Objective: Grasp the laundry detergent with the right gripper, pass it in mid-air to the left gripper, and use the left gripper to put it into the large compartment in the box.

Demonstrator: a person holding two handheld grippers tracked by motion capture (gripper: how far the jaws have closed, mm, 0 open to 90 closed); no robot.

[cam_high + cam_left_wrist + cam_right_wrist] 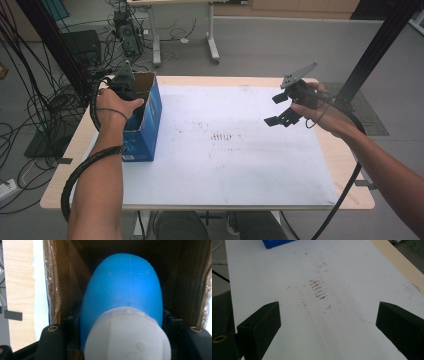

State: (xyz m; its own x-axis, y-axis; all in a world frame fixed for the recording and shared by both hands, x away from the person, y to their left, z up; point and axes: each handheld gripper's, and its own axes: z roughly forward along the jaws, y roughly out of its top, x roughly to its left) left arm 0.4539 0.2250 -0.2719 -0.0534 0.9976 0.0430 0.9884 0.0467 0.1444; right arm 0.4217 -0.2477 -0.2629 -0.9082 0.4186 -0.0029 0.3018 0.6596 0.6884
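At the left of the high view, the left gripper (125,90) reaches down into the open blue cardboard box (146,129), clamped on a blue bottle with a white cap (122,295) that sits between the box's brown inner walls. Lifted askew, the bottle could catch a wall and tip the box. At center right, the right gripper (282,111) hovers wide open over the white mat (240,165), holding nothing.

Smudged white sheet (225,150) on wooden table (350,165) — floor cables (30,115)

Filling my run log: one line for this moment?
left gripper: shut on blue bottle, inside box | right gripper: open, above table
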